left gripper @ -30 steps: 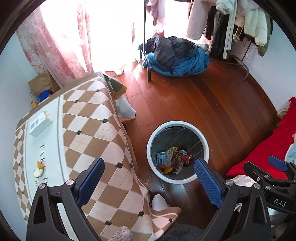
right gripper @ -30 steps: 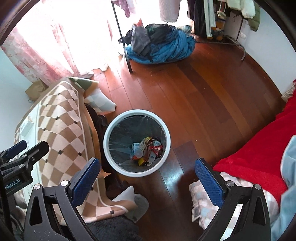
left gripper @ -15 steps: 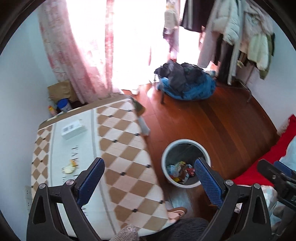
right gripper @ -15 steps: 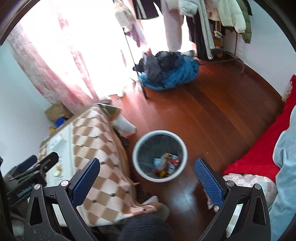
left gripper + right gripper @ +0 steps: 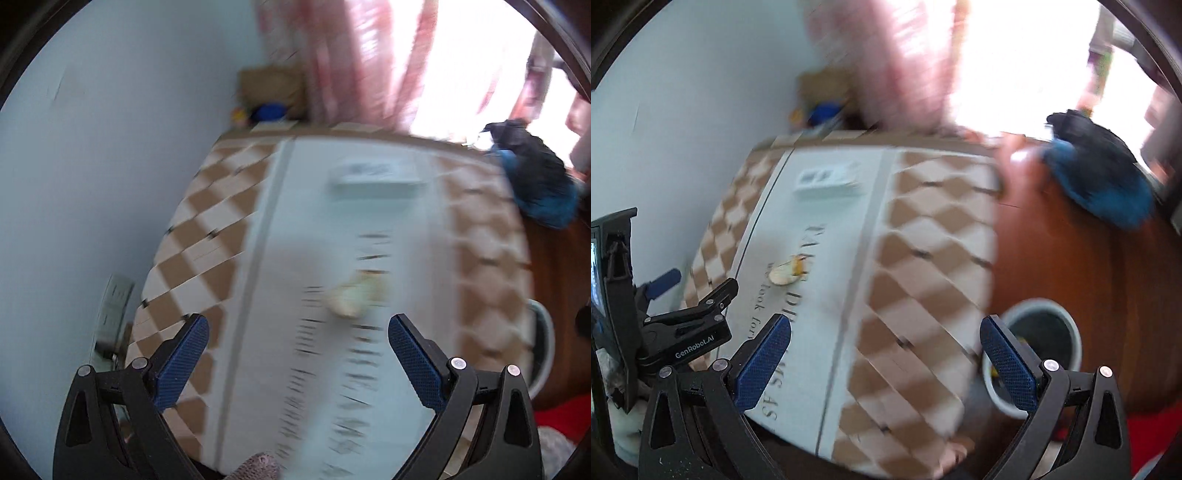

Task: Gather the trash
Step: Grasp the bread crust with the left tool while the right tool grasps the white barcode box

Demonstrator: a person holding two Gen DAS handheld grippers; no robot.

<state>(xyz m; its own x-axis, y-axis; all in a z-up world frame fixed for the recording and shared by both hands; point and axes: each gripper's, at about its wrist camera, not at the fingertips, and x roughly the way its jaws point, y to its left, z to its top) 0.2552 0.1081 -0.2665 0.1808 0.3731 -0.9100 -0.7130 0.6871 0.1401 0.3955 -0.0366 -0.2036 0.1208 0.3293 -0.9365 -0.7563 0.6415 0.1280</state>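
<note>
A table (image 5: 229,236) draped in a brown-and-cream checked cloth with a pale printed centre strip fills the middle of both views, blurred by motion. A flat white box (image 5: 376,181) lies on the pale strip toward the upper centre of the left wrist view, and upper left of centre in the right wrist view. Behind the table's far edge, a brown paper bag (image 5: 271,86) sits against the pale blue wall (image 5: 110,147), with something blue (image 5: 269,110) in front of it. Pink patterned curtains (image 5: 332,55) hang at the top by a bright window. A heap of dark and blue clothes (image 5: 1100,173) lies on the reddish wooden floor (image 5: 1071,266) at right.
</note>
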